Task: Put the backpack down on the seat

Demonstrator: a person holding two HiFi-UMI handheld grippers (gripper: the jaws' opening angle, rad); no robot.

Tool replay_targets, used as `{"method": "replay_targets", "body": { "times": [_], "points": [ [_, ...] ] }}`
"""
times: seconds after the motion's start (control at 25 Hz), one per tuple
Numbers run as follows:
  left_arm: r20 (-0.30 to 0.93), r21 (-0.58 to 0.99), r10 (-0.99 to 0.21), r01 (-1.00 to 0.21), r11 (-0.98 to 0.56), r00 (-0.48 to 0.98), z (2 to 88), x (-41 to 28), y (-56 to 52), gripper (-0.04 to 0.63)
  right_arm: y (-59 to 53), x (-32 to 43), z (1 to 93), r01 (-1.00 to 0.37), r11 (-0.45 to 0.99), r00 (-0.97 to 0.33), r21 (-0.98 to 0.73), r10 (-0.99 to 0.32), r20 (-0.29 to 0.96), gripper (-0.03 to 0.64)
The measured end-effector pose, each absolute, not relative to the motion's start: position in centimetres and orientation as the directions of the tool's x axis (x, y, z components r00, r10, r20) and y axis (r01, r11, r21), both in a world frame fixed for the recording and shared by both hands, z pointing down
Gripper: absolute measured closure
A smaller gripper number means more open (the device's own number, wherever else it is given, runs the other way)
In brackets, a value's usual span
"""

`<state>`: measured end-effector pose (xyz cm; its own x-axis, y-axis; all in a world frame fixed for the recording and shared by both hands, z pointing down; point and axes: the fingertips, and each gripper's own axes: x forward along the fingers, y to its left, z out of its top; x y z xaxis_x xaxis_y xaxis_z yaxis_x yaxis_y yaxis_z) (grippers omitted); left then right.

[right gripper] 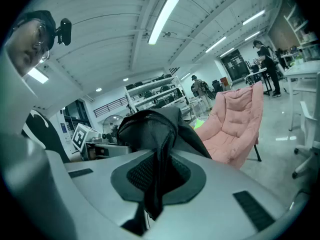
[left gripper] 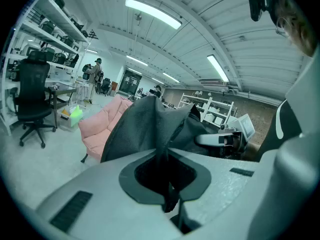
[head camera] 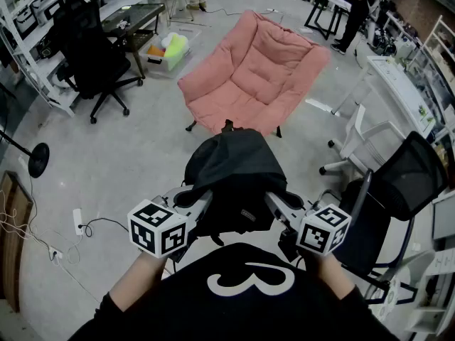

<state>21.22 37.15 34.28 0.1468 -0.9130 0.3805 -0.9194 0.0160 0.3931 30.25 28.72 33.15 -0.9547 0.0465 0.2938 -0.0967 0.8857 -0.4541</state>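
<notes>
A black backpack (head camera: 233, 172) hangs in the air between my two grippers, in front of the person's chest. My left gripper (head camera: 193, 199) is shut on the bag's fabric (left gripper: 150, 129) at its left side. On the right, my right gripper (head camera: 276, 203) is shut on a strap of the backpack (right gripper: 160, 154). The seat is a pink padded folding chair (head camera: 252, 73) standing on the floor just beyond the bag; it also shows as the pink chair (left gripper: 102, 124) and the pink chair (right gripper: 235, 124) in the gripper views. Its cushion lies bare.
A black mesh office chair (head camera: 394, 190) stands close at the right, a white chair (head camera: 359, 144) behind it. Another black office chair (head camera: 96, 62) and a desk (head camera: 131, 20) are at the far left, beside a bin with green items (head camera: 167, 48). A power strip and cables (head camera: 77, 222) lie on the floor left.
</notes>
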Motion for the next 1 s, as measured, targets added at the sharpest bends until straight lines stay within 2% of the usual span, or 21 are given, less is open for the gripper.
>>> {"method": "replay_targets", "body": {
  "times": [0.32,1.0],
  "points": [
    [0.373,0.387,-0.917,-0.922,0.018,0.139,34.9,19.3,39.7,0.584,31.2,28.3,33.8,-0.089,0.897,-0.958,-0.432,0.041,0.284,0.589],
    [0.413,0.401,-0.909,-0.907,0.124,0.059,37.5,13.4,41.7,0.584,32.4,21.6,36.7,0.020,0.857,-0.946,-0.516,0.184,0.269,0.589]
  ]
}}
